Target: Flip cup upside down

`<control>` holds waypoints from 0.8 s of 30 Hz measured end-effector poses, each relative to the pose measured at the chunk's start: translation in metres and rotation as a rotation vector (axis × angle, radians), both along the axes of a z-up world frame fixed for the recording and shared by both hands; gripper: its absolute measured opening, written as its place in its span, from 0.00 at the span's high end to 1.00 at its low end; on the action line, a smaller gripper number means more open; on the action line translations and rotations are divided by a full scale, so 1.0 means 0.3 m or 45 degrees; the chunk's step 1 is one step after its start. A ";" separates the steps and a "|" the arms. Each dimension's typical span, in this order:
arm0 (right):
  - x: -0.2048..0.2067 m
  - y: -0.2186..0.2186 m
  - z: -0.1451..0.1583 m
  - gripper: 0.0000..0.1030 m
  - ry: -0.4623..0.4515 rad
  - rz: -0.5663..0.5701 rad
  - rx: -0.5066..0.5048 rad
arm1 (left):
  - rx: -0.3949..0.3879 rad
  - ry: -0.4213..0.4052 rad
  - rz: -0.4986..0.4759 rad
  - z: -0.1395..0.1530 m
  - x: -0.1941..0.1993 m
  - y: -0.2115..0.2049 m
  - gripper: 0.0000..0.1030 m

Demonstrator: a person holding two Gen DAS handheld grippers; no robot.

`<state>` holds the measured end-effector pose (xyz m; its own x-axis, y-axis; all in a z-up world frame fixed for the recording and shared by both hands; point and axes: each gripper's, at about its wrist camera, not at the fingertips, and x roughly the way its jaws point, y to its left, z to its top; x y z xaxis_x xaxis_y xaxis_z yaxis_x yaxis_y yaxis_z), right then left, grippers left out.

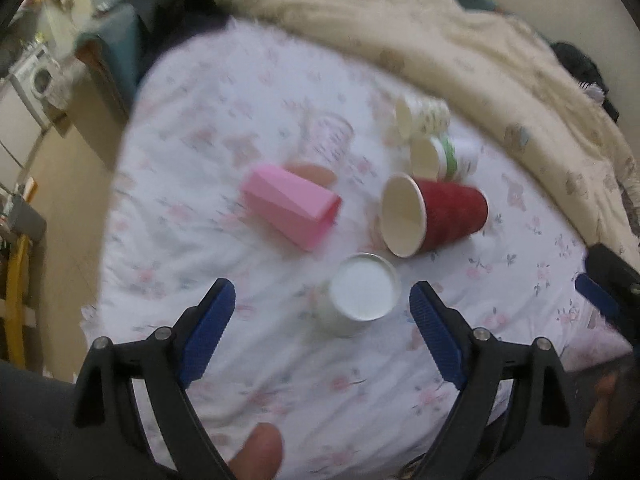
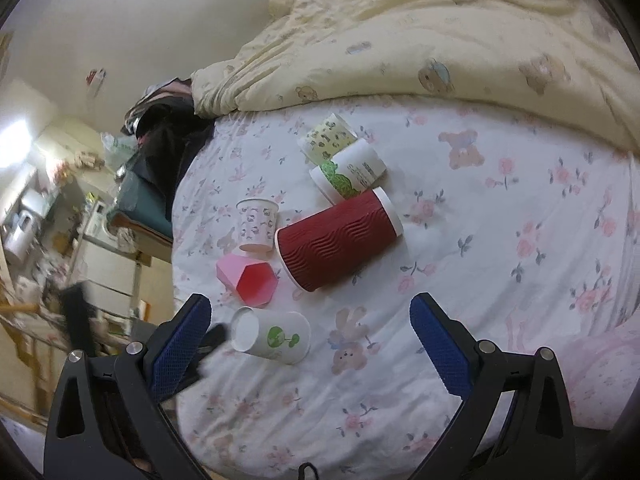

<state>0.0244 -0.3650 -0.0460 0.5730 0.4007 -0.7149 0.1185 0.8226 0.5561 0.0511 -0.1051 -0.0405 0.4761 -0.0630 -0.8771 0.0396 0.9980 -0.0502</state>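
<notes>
Several cups lie on a floral bedsheet. A white paper cup with a green logo lies on its side, just ahead of my open left gripper; it also shows in the right wrist view. A red ribbed cup lies on its side. A pink faceted cup lies beside it. A patterned cup stands upside down. My right gripper is open and empty above the sheet.
Two more paper cups lie behind the red one. A cream quilt is piled along the far side of the bed. The bed's left edge drops to a cluttered floor. The right gripper's finger shows at the left view's right edge.
</notes>
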 end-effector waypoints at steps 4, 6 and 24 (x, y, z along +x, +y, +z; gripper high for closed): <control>-0.042 0.077 0.074 0.01 -0.124 0.075 -0.179 | -0.027 -0.069 0.020 0.060 -0.080 0.113 0.14; -0.070 0.117 0.113 0.01 -0.172 0.112 -0.248 | -0.023 -0.110 0.037 0.086 -0.129 0.163 0.11; -0.349 0.365 0.078 0.01 -0.304 0.215 -0.545 | 0.031 -0.395 0.064 0.080 -0.428 0.253 0.00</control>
<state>-0.0801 -0.2554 -0.0225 0.6925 0.2020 -0.6926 -0.1248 0.9791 0.1608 -0.0772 -0.0293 -0.0164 0.7232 -0.0138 -0.6905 0.0002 0.9998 -0.0198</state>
